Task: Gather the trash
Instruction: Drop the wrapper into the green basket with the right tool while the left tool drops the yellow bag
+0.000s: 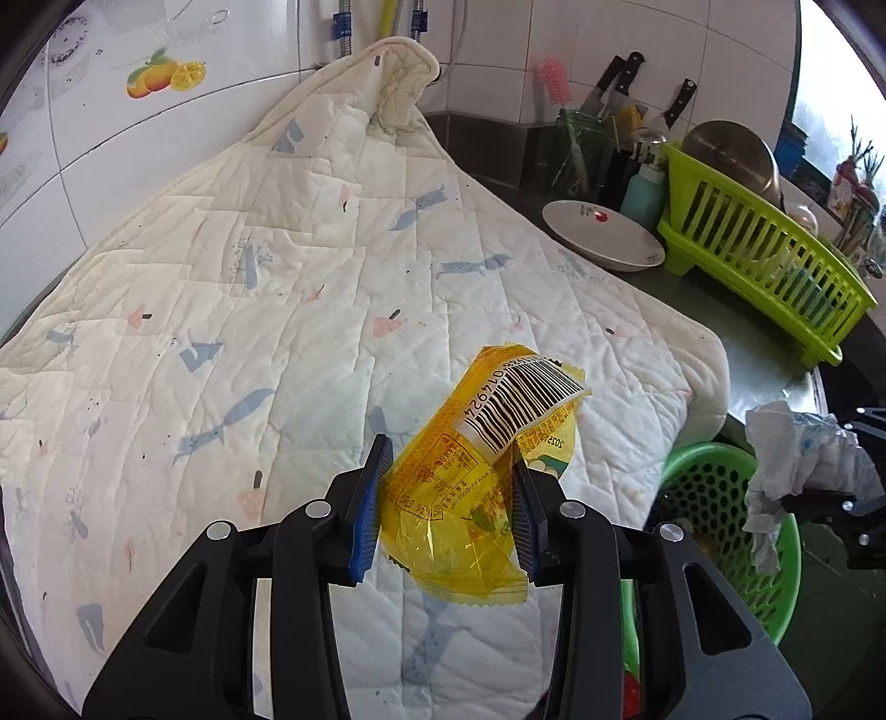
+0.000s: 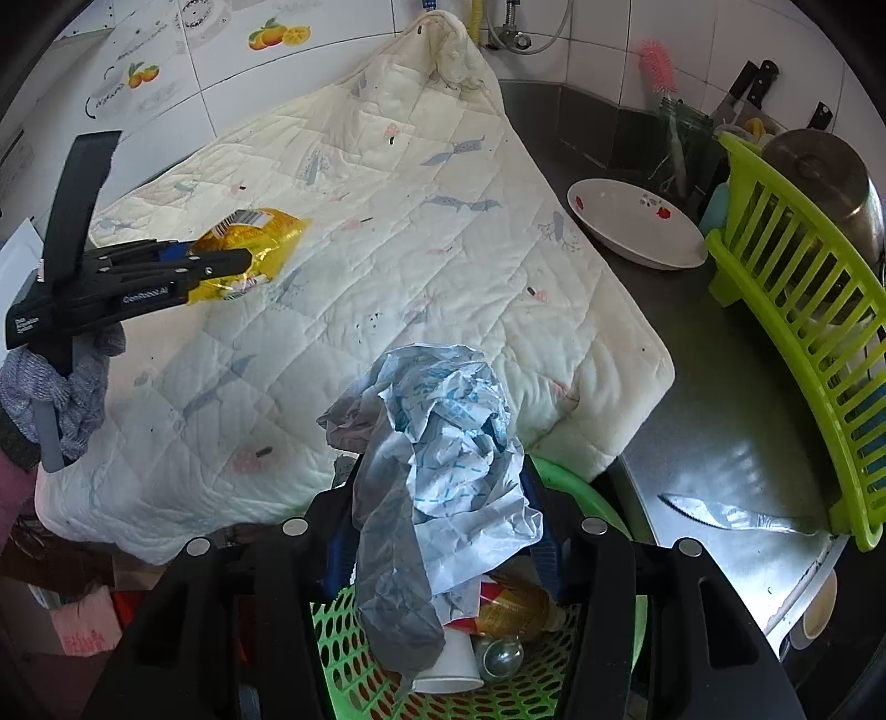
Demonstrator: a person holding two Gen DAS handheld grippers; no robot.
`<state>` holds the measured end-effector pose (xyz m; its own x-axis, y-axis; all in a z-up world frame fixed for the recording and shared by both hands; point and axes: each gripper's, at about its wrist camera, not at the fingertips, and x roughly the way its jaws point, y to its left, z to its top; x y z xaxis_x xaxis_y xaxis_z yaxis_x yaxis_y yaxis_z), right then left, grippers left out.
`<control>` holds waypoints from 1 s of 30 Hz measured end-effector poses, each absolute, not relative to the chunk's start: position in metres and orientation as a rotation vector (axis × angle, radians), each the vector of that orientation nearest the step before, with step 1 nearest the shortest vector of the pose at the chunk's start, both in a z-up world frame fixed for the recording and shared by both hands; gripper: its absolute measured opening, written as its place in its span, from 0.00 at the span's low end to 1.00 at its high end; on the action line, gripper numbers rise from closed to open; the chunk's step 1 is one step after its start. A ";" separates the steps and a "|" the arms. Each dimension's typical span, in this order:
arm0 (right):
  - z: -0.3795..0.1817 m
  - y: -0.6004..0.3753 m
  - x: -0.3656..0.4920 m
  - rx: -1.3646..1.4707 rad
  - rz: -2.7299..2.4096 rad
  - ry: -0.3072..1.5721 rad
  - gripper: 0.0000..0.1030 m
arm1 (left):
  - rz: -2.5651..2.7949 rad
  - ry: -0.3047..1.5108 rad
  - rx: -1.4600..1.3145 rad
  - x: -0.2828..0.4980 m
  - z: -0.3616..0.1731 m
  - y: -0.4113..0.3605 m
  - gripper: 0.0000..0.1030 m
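Holding a crumpled white-and-blue paper wad (image 2: 437, 471) in my right gripper (image 2: 440, 531), I see its jaws clamped partway on the paper, directly above the green perforated trash basket (image 2: 354, 670). Inside that basket lie a white paper cup (image 2: 448, 662) and a yellow-labelled bottle (image 2: 512, 609). My left gripper (image 1: 446, 507) has its blue pads pressed narrowly on a yellow plastic wrapper (image 1: 470, 487) with a barcode label, held clear above the quilted white cloth (image 1: 249, 288) that covers the counter. From the right wrist view, a grey knitted glove (image 2: 72, 387) grips the left tool's handle. Further right on the steel counter (image 2: 714, 421) a knife (image 2: 736, 518) lies beside the lime-green dish rack (image 2: 803, 310). Beyond the cloth's edge sits a white flowered bowl (image 2: 637, 227), and behind it a jar and knives stand against the tiled wall (image 1: 498, 50).
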<state>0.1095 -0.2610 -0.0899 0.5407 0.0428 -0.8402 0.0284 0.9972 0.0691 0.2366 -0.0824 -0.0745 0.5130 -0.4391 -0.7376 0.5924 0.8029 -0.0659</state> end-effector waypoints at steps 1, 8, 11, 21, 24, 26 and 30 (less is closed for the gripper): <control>-0.093 -0.262 0.105 0.076 0.007 1.006 0.48 | -0.629 0.817 0.200 0.228 -0.071 -0.081 0.38; -0.109 -0.276 0.070 0.068 -0.029 1.038 0.50 | -0.672 0.795 0.175 0.177 -0.054 -0.082 0.38; -0.115 -0.283 0.058 0.075 -0.044 1.051 0.53 | -0.697 0.797 0.170 0.158 -0.053 -0.086 0.38; -0.124 -0.296 0.034 0.078 -0.088 1.065 0.69 | -0.738 0.813 0.142 0.114 -0.058 -0.097 0.38; -0.125 -0.299 0.028 0.085 -0.095 1.065 0.70 | -0.746 0.823 0.141 0.106 -0.061 -0.100 0.38; -0.124 -0.302 0.024 0.092 -0.099 1.059 0.70 | -0.755 0.830 0.140 0.101 -0.063 -0.103 0.38; -0.120 -0.306 0.016 0.114 -0.096 1.047 0.72 | -0.777 0.845 0.146 0.091 -0.067 -0.112 0.38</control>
<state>0.0161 -0.3056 -0.1199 0.4967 -0.0253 -0.8675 0.1336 0.9899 0.0476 0.0912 -0.1120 -0.0675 0.4111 -0.5596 -0.7196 0.6700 0.7208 -0.1778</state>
